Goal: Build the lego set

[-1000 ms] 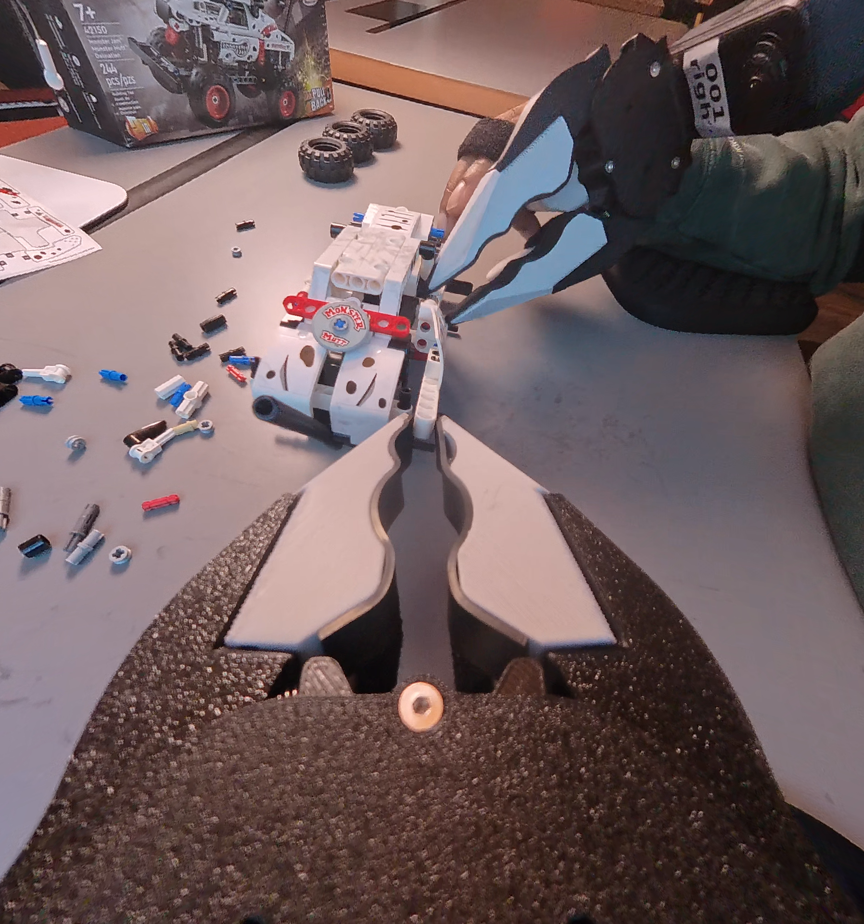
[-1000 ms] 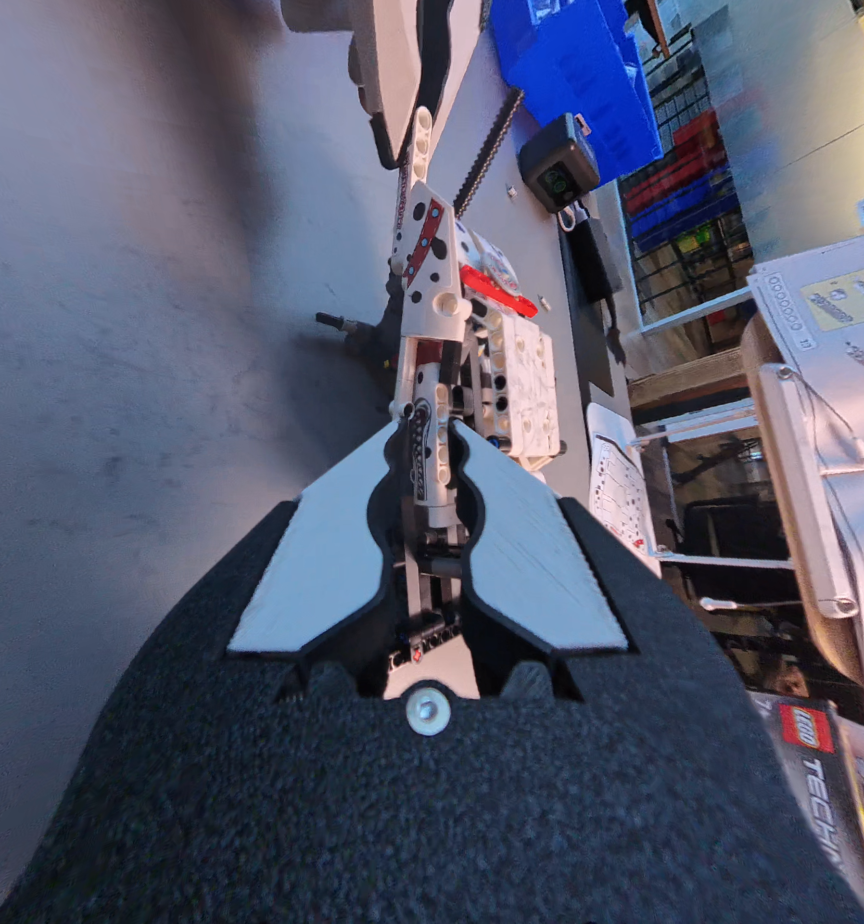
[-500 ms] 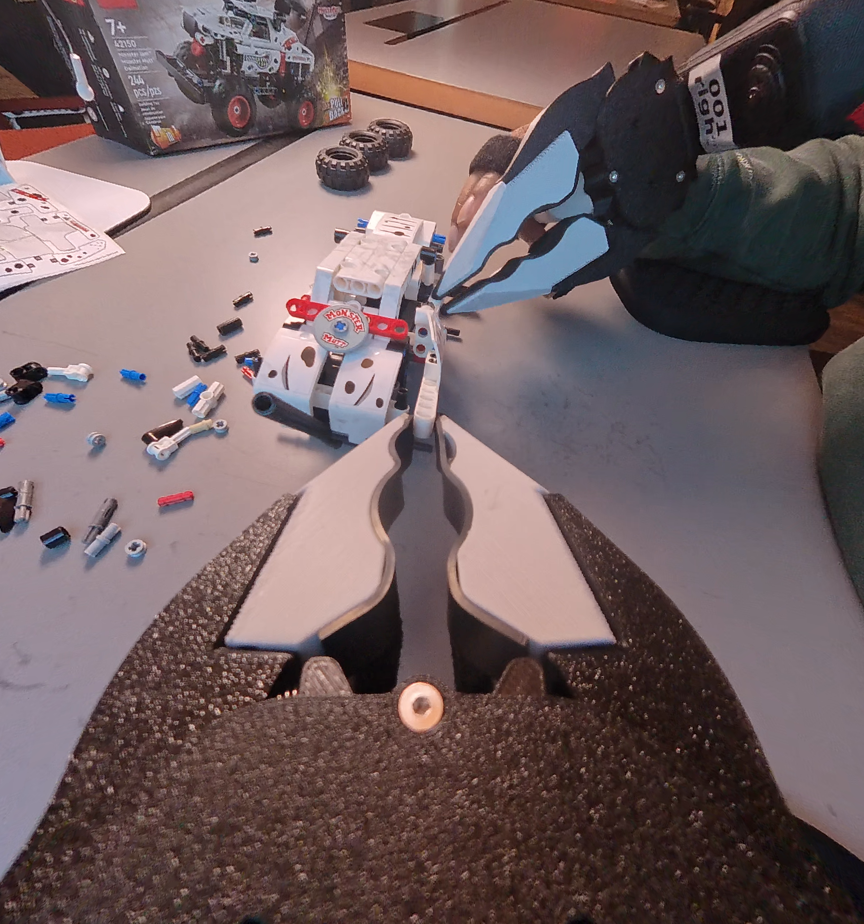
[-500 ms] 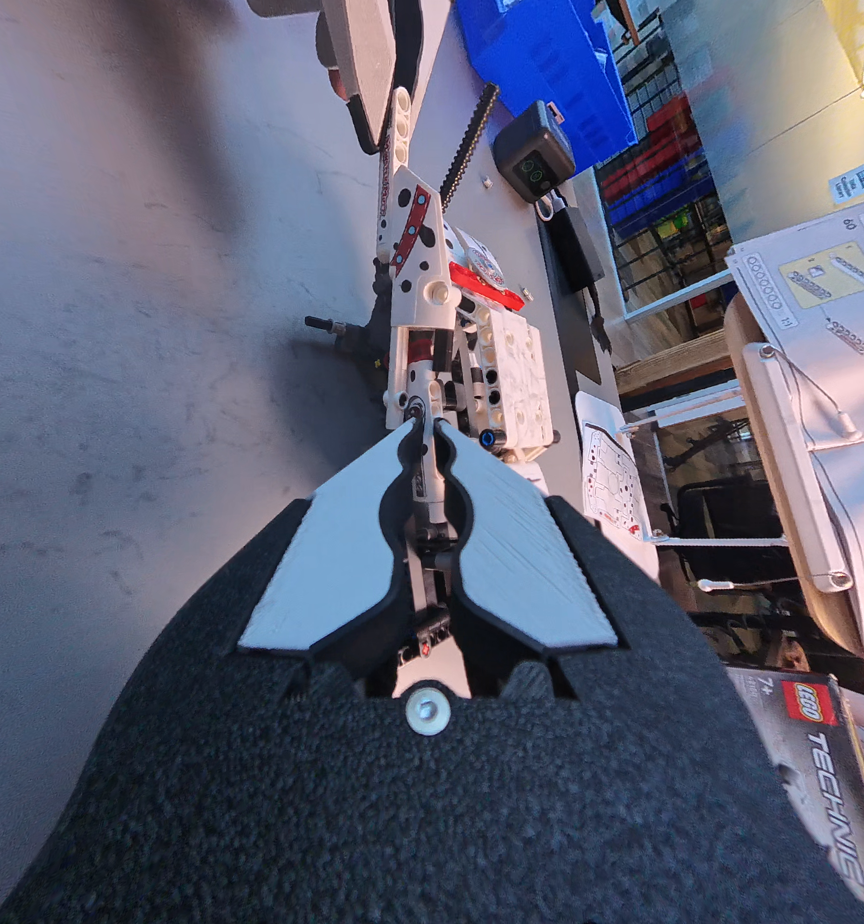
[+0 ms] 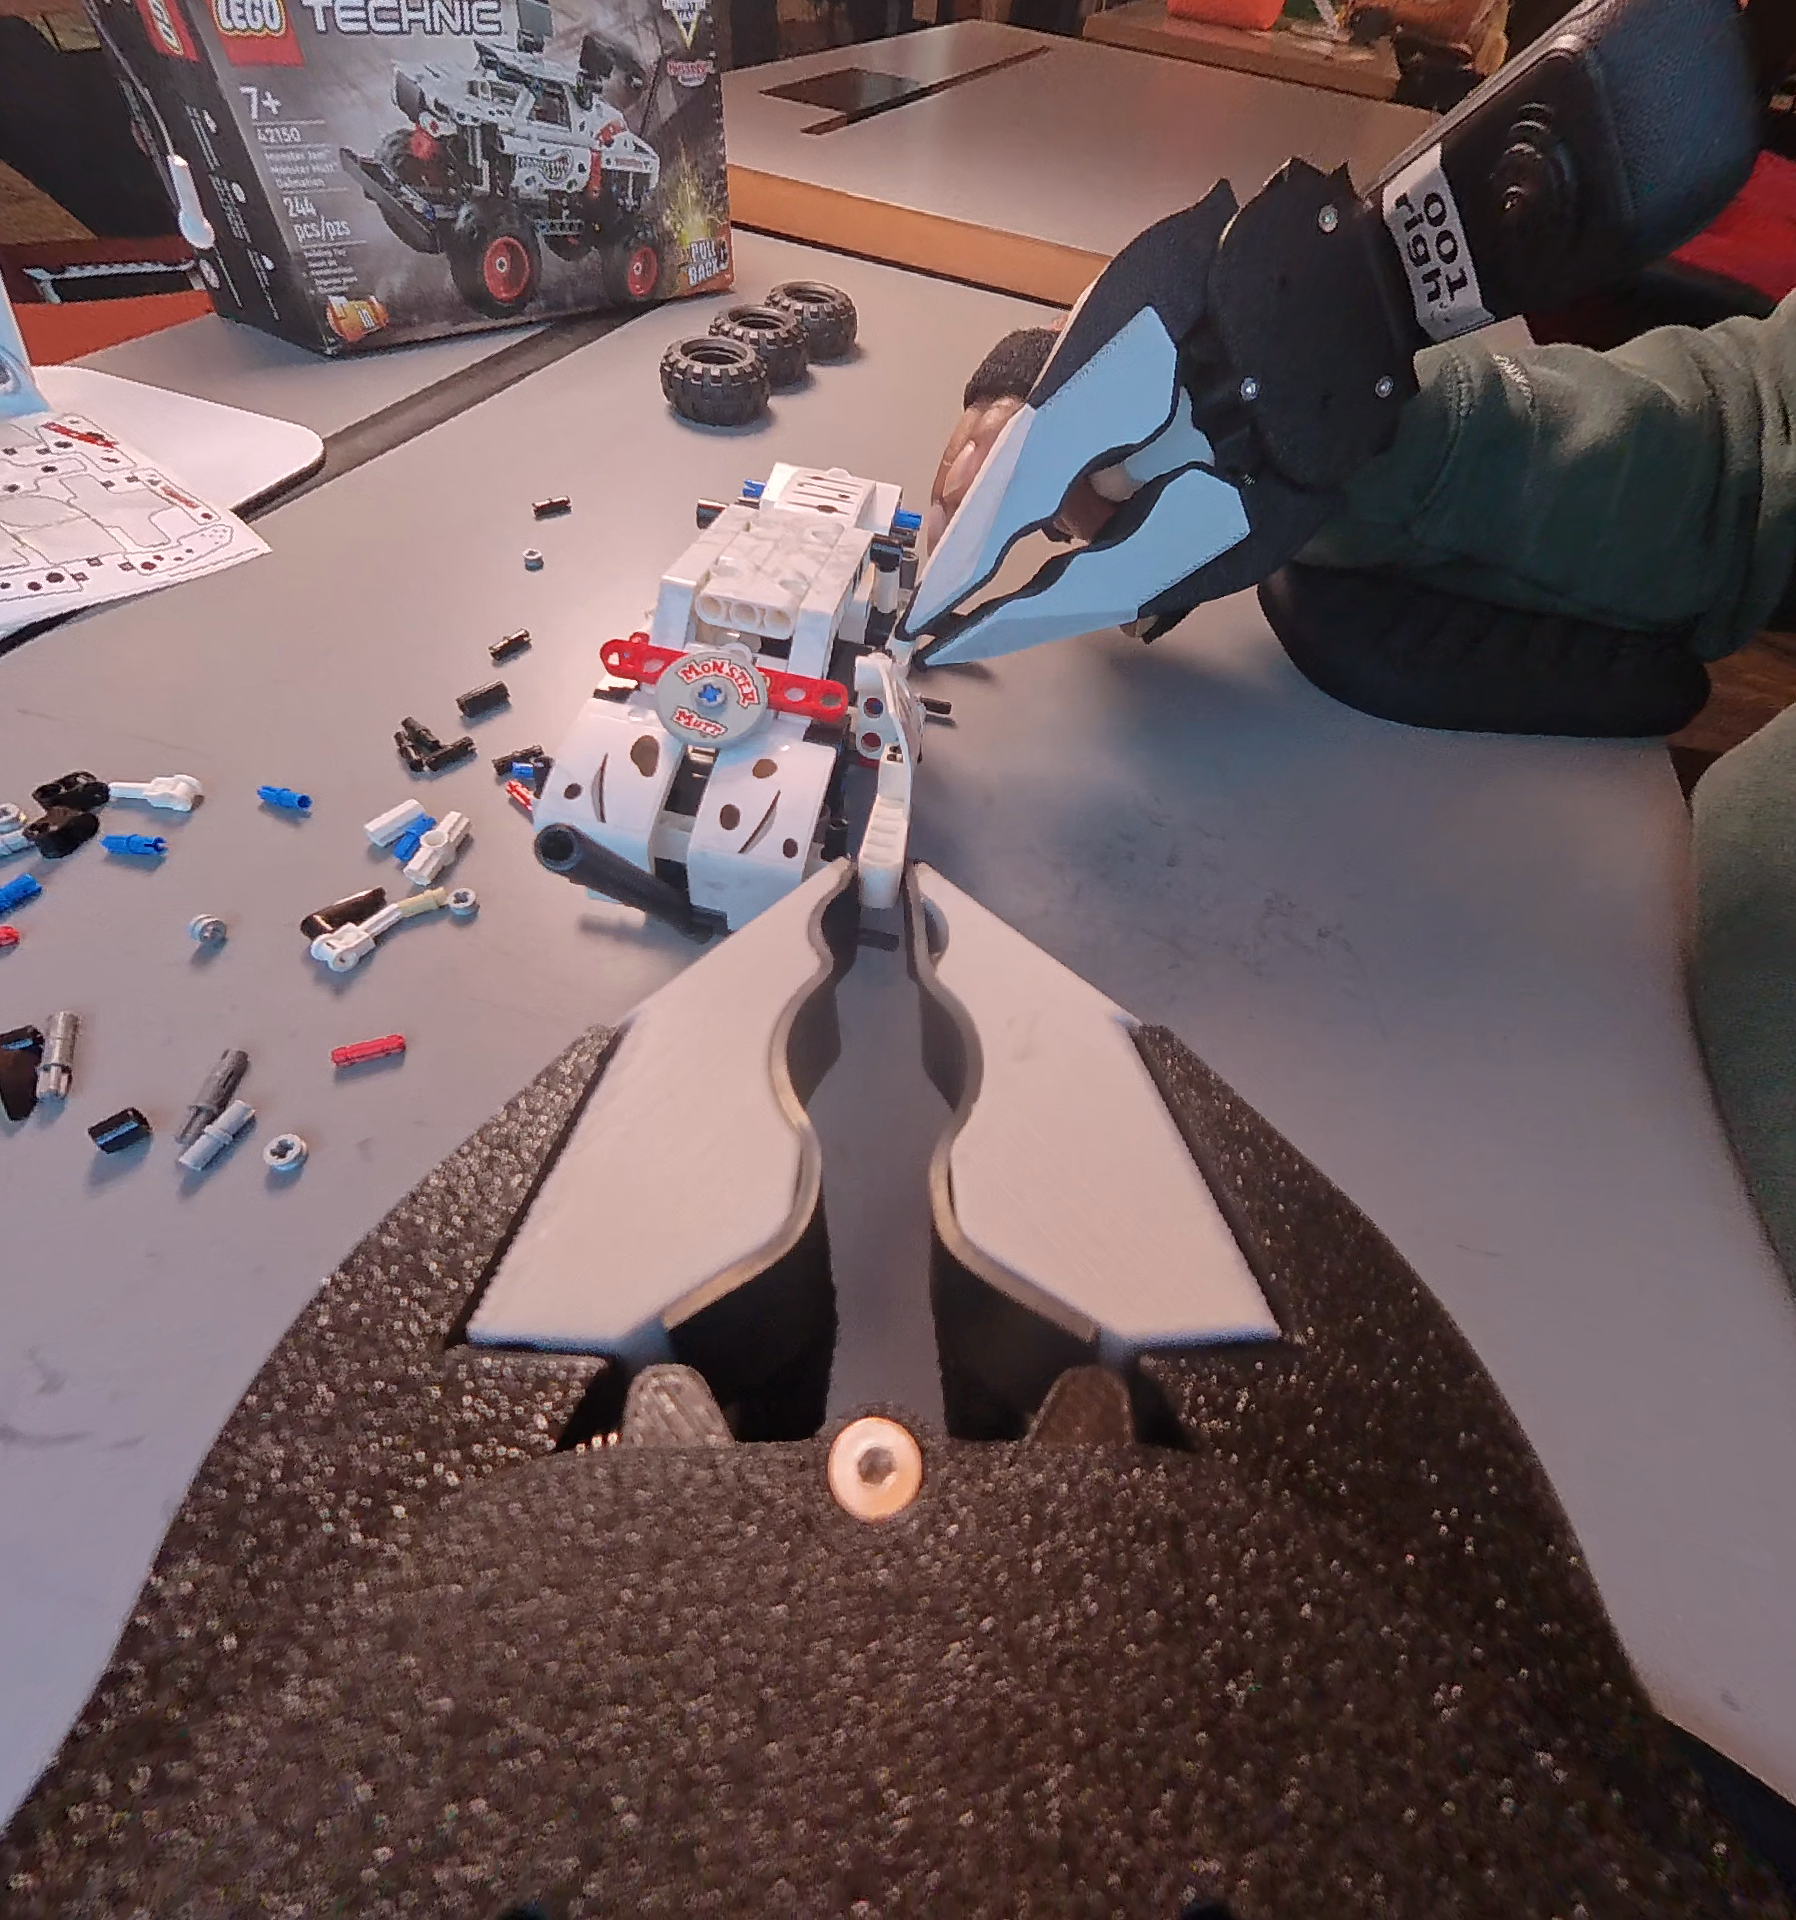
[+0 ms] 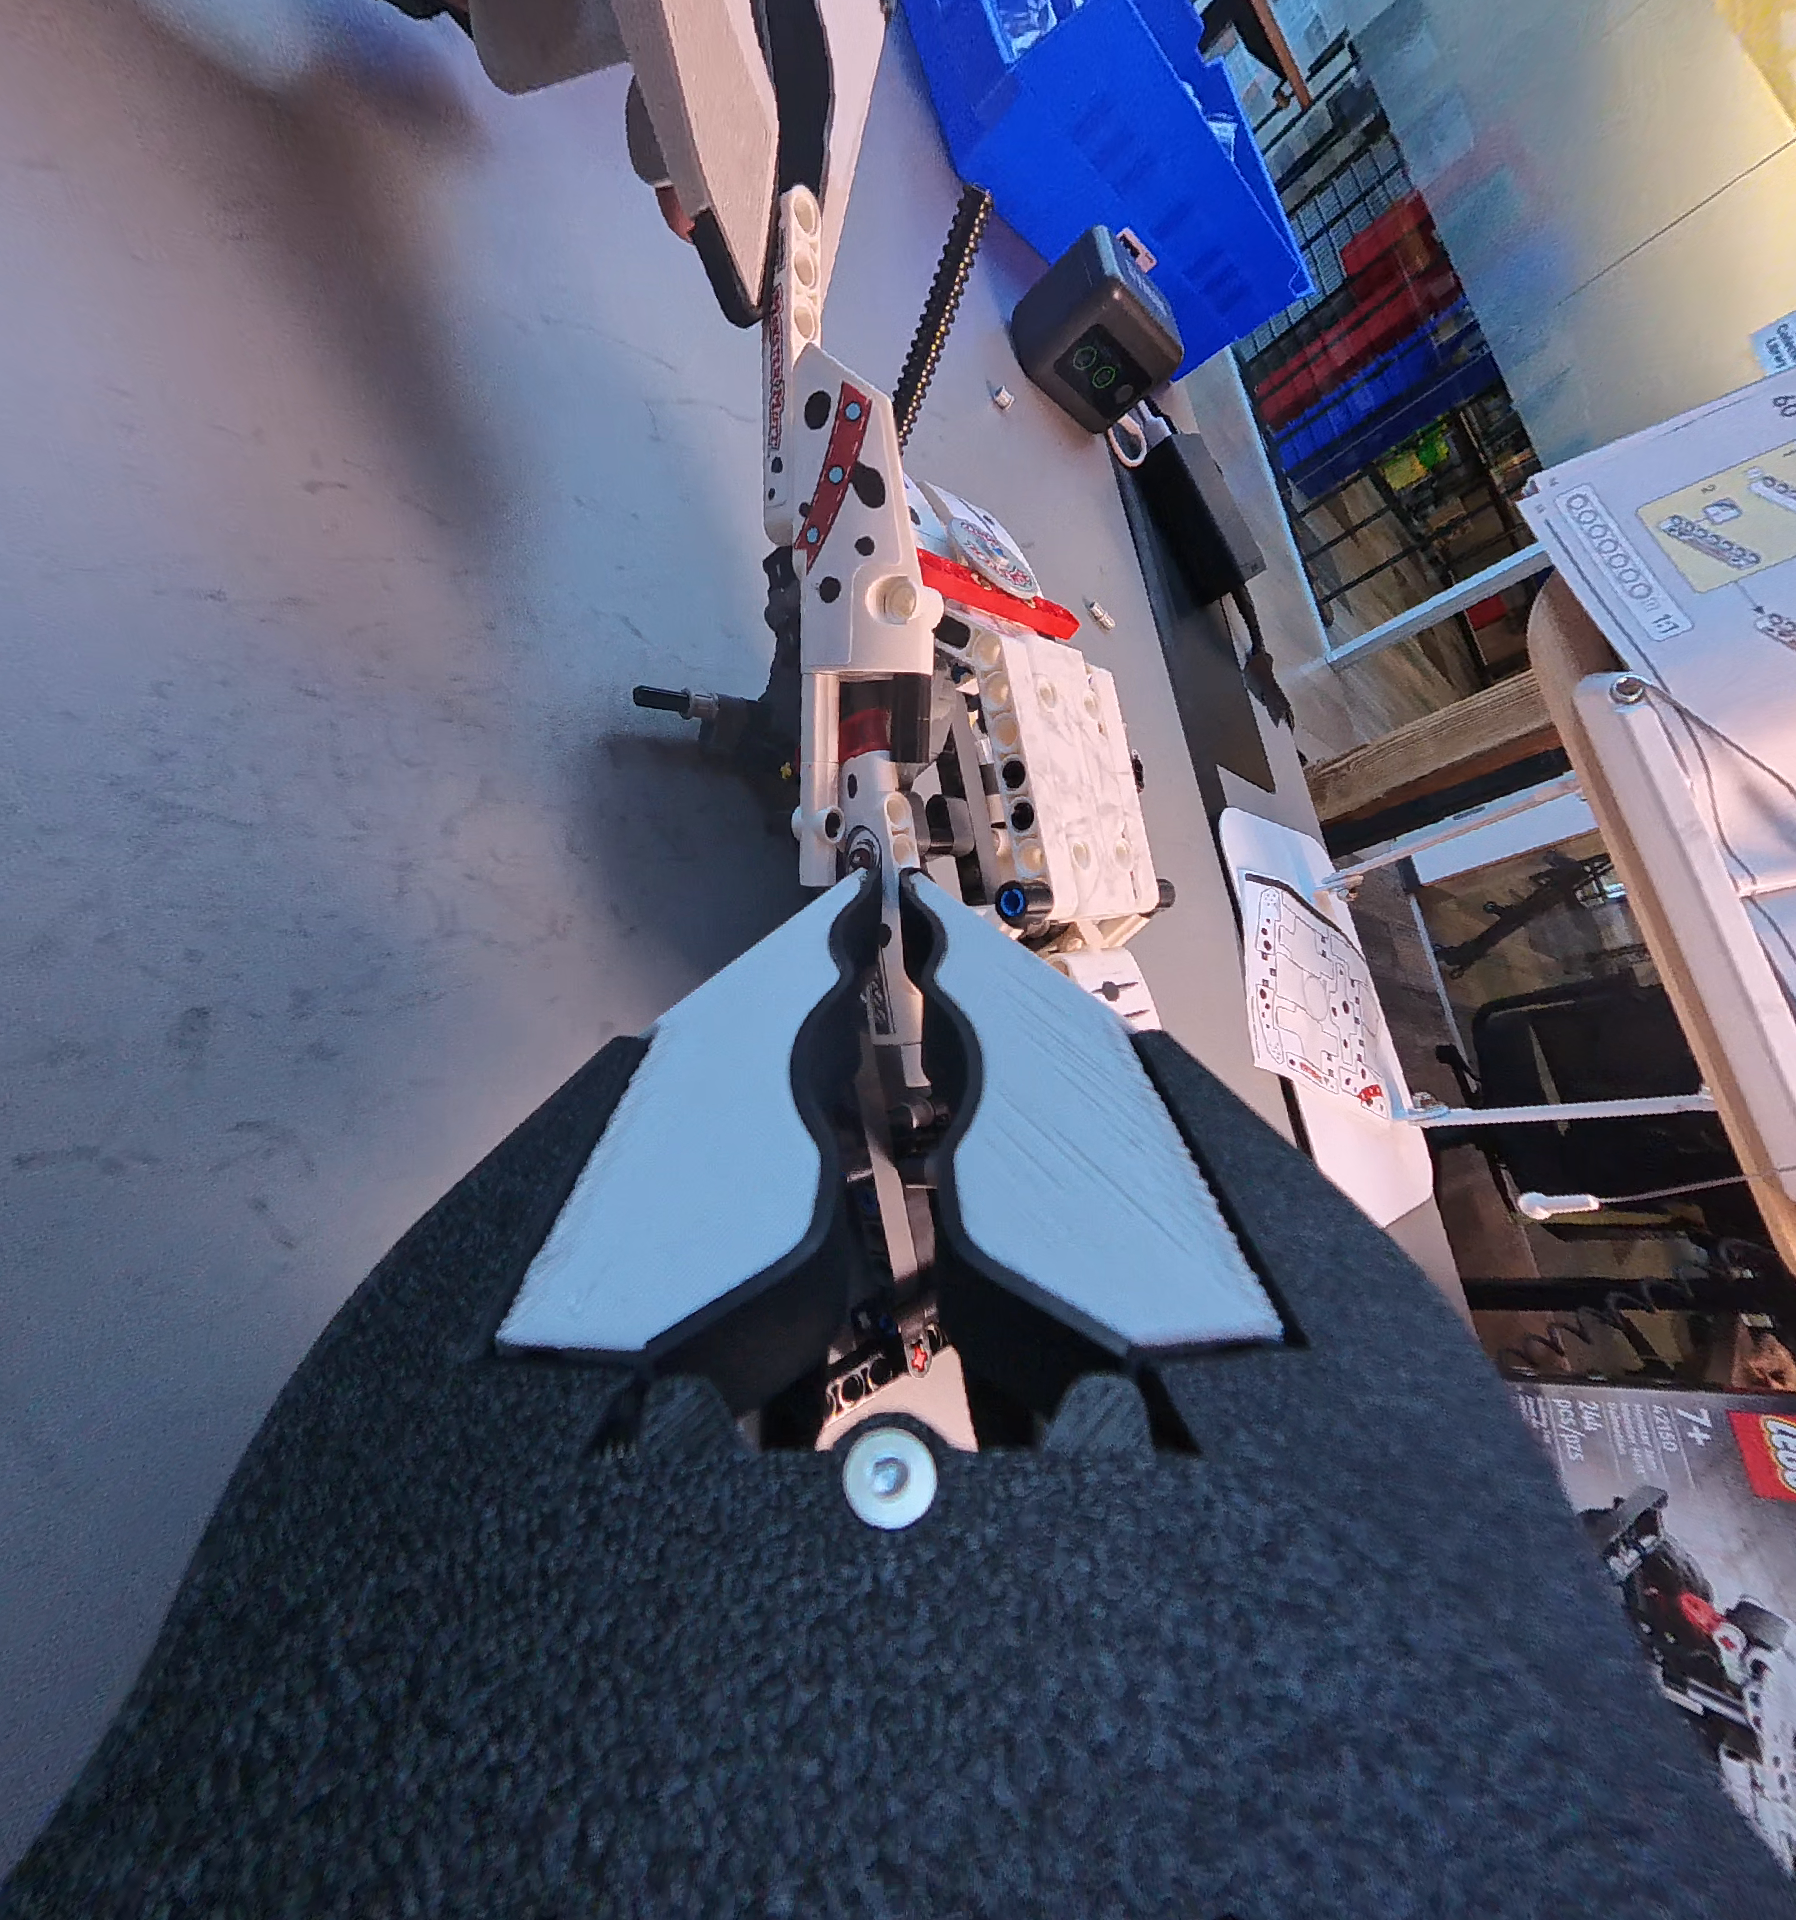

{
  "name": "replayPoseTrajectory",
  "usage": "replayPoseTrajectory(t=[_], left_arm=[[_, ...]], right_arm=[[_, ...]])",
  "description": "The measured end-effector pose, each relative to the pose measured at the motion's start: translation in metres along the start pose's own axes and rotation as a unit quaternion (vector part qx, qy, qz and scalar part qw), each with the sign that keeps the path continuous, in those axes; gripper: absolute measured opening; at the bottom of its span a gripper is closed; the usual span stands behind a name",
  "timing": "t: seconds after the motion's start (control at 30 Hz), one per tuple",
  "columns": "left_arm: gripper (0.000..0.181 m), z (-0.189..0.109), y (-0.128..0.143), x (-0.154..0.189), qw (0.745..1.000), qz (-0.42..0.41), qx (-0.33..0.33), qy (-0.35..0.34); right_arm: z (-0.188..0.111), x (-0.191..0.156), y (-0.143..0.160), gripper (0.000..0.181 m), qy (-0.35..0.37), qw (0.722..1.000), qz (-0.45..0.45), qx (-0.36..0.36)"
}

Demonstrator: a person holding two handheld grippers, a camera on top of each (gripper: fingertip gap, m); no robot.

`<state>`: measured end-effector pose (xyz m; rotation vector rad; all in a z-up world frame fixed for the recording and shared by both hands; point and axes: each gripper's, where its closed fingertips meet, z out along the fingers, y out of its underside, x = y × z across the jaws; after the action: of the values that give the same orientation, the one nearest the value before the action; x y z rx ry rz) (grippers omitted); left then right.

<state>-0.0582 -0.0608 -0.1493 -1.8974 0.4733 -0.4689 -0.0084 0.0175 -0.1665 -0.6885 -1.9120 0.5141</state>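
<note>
Both hand-held grippers, left (image 5: 881, 894) & right (image 6: 881, 883), nearly closed, pinching white lego truck (image 5: 738, 717) side panel.

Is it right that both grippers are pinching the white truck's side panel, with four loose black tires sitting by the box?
Not quite: three tires, not four, sit by the box, as the left wrist view shows. The left gripper and right gripper do pinch the truck's side panel.
</note>
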Motion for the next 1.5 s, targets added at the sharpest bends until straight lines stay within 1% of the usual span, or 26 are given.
replayPoseTrajectory(t=[0.8,1.07,1.5], left_arm=[[0.007,0.001,-0.004,0.001,0.999,-0.01,0.028,0.013],[0.007,0.0,-0.005,0.001,0.999,-0.011,0.033,0.013],[0.007,-0.01,-0.024,0.001,0.994,-0.038,0.094,0.029]], right_arm=[[0.001,-0.003,-0.001,0.013,0.013,1.0,-0.025,0.003],[0.001,-0.001,-0.002,0.014,0.02,0.999,-0.029,0.004],[0.001,0.0,-0.001,0.014,0.017,1.0,-0.013,0.011]])
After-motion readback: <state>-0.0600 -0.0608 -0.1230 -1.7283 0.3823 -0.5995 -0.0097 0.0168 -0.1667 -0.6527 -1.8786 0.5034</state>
